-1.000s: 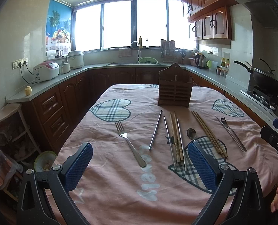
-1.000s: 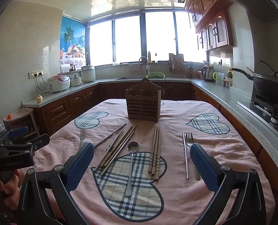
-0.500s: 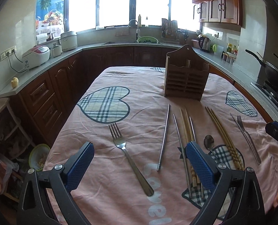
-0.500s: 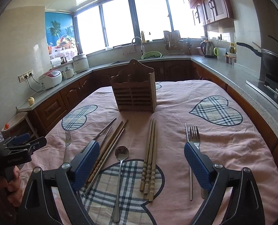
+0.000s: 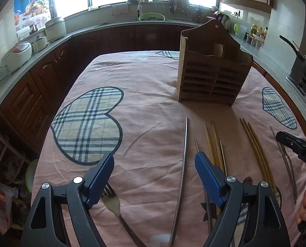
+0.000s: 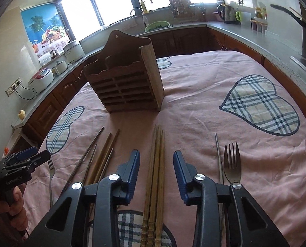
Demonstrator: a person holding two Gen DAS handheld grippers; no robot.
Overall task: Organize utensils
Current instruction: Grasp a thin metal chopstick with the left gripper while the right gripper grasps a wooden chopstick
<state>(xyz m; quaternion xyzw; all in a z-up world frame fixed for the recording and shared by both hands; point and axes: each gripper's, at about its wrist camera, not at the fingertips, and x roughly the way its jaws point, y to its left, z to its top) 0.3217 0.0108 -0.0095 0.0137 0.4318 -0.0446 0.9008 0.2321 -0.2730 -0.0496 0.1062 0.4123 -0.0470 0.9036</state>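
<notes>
A wooden utensil holder (image 5: 212, 70) (image 6: 126, 82) stands upright on the pink tablecloth. My left gripper (image 5: 154, 165) is open and low over the cloth, with a metal chopstick (image 5: 182, 175) between its fingers and a fork (image 5: 113, 203) under its left finger. My right gripper (image 6: 156, 162) is open, its fingers on either side of a bundle of wooden chopsticks (image 6: 156, 175). A second fork (image 6: 232, 166) and a metal chopstick (image 6: 218, 156) lie to the right. More chopsticks (image 6: 101, 160) lie to the left.
The table's pink cloth (image 5: 148, 94) has plaid heart patches. Dark cabinets and a grey counter (image 5: 39, 47) with rice cookers surround it. A wok sits on the stove at the right (image 5: 305, 65). A yellowish chopstick bundle (image 5: 258, 152) lies right of my left gripper.
Both grippers have moved forward and down toward the utensils. Both jaws have narrowed, the right around the wooden chopsticks, the left around the metal chopstick.
</notes>
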